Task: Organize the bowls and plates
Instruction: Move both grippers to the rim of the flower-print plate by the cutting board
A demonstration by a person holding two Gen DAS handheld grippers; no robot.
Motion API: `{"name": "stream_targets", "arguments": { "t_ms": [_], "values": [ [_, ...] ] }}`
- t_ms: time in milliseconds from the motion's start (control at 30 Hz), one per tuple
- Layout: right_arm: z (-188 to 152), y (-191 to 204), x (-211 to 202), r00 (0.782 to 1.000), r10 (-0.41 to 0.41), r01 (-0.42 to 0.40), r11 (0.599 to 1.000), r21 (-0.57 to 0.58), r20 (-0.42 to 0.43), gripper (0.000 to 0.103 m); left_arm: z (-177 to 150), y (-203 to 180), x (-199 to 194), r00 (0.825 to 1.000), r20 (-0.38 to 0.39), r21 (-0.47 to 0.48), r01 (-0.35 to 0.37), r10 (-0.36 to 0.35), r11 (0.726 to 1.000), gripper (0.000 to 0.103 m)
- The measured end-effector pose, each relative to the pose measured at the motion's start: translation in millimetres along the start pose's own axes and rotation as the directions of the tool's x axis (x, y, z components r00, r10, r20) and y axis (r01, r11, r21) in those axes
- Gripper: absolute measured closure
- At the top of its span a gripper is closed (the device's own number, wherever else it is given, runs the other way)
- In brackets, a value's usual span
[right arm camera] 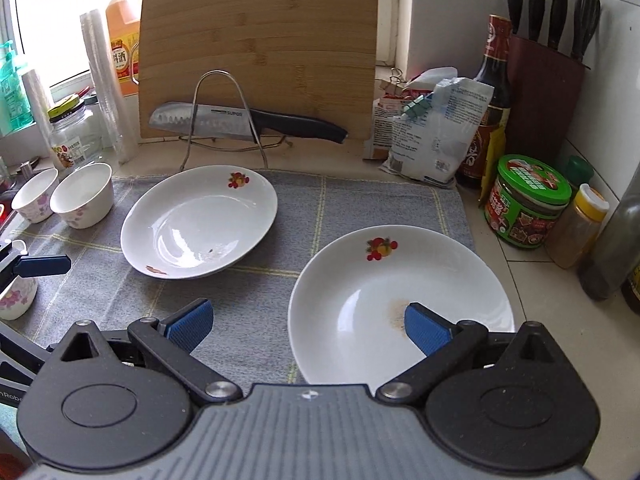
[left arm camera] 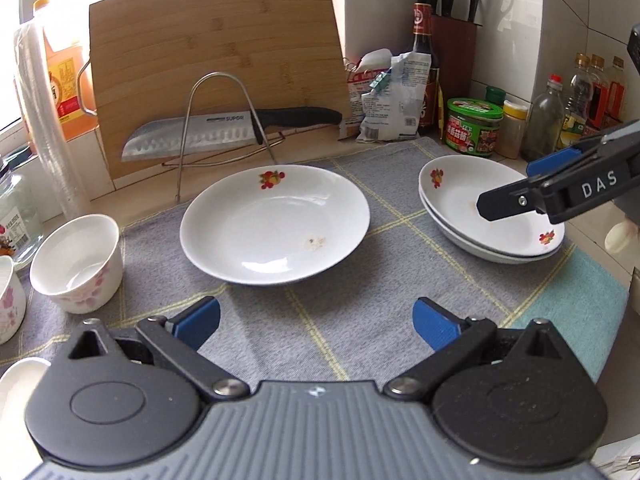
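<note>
Two glossy round white plates [left arm camera: 492,216] are stacked face-up on checked cloth [left arm camera: 320,328], and both the left gripper [left arm camera: 316,316] and the right gripper [right arm camera: 306,320] are spread wide, empty.

Knife blade [left arm camera: 192,136]: "SUPOR". Right hand-held gripper [left arm camera: 516,184] finger: "DAS". Labels on jars and bottles: not legible.

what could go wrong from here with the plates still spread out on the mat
1. The right gripper is open with one finger low over the stacked plates; a careless move could knock the stack, which sits near the mat's edge.
2. The single plate looks glossy and may slip in the left gripper.
3. The knife rests loosely behind it.
</note>
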State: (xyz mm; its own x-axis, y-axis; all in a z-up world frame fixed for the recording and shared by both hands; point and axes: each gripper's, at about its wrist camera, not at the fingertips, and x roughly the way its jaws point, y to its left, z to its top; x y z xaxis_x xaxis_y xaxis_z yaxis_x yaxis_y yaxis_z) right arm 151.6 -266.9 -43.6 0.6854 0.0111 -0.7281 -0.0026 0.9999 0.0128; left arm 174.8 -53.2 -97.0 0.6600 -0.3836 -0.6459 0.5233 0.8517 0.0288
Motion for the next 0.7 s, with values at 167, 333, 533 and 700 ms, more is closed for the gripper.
{"name": "stream_targets", "arguments": {
  "t_ms": [167,333,533,700],
  "values": [
    [-4.3,35.6,1.7,1.000,-0.005,0.005,1.000,-0.019,-0.021,0.000,-16.5,20.6,-0.1,1.000,-0.024,-0.016,0.017,-0.017,1.000,0.001],
    [-3.9,56.7,2.5,0.999,0.004,-0.007,0.999,-0.053,-0.040,0.000,-24.8,29.9,-1.7,0.999,-0.029,-0.034,0.022,-0.023,0.999,0.001],
    [10.5,63.7,15.1,0.998,0.052,-0.055,0.994,-0.090,-0.045,0.000,-25.8,31.3,13.2,0.998,-0.060,-0.072,-0.015,0.011,0.997,0.001],
    [22.0,61.5,33.9,0.992,0.114,-0.119,0.981,-0.153,-0.045,0.000,-16.8,28.4,29.4,0.995,-0.063,-0.106,-0.082,0.075,0.991,0.001]
  ]
}}
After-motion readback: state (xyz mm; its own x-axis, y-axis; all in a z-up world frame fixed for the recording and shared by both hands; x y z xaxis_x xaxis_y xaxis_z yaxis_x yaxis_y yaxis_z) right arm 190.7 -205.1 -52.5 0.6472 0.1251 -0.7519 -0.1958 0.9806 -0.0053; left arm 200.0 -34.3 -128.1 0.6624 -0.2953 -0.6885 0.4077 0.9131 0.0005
